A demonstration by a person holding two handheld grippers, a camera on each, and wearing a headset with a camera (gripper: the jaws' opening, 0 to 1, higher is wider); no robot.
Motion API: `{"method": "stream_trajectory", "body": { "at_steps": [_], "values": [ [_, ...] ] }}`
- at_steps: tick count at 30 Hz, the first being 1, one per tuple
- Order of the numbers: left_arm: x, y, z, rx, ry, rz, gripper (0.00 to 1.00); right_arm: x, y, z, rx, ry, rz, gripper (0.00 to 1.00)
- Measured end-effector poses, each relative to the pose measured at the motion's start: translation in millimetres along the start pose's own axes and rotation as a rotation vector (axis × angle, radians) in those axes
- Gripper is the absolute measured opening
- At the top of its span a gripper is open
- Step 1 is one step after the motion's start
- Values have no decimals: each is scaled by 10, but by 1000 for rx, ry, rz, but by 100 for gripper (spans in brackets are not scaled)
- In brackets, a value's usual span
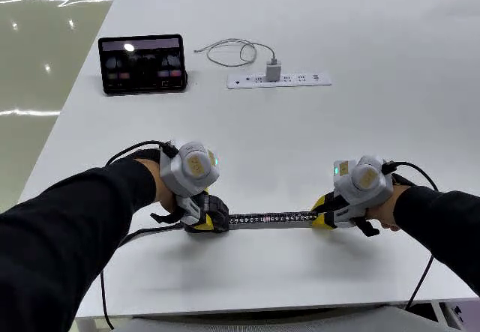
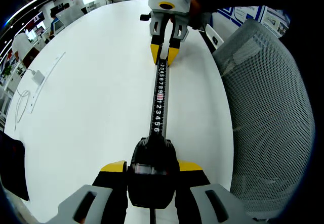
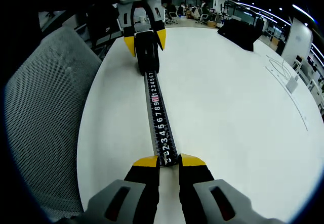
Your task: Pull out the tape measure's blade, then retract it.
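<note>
Left gripper [image 2: 152,166] is closed around the black tape measure case [image 1: 211,216], which sits on the white table [image 1: 300,122] near its front edge, at about 7 o'clock in the head view. At 3 o'clock from the case, the right gripper [image 3: 165,161] has its yellow tips pinched narrow on the end of the blade [image 3: 156,107], which lies flat and straight between the two. The pull looks partly made. To do it well, the right gripper should travel straight toward 3 o'clock along the blade's own line, low over the table, while the left pins the case. For the return, guiding the tip back toward 9 o'clock seems safer than releasing it.
</note>
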State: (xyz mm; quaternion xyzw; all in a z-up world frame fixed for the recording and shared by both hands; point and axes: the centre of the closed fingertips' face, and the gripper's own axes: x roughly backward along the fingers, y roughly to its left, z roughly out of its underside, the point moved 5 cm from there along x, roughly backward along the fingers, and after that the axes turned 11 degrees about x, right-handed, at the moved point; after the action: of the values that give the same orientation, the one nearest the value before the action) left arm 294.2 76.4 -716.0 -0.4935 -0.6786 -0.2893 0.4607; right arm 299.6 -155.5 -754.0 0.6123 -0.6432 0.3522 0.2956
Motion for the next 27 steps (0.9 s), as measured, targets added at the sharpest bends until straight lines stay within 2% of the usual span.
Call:
{"method": "stream_trajectory", "body": {
  "at_steps": [27],
  "values": [
    [0,1,1,-1,0,5,32,115,9,134,-5,18,12,9]
  ]
}}
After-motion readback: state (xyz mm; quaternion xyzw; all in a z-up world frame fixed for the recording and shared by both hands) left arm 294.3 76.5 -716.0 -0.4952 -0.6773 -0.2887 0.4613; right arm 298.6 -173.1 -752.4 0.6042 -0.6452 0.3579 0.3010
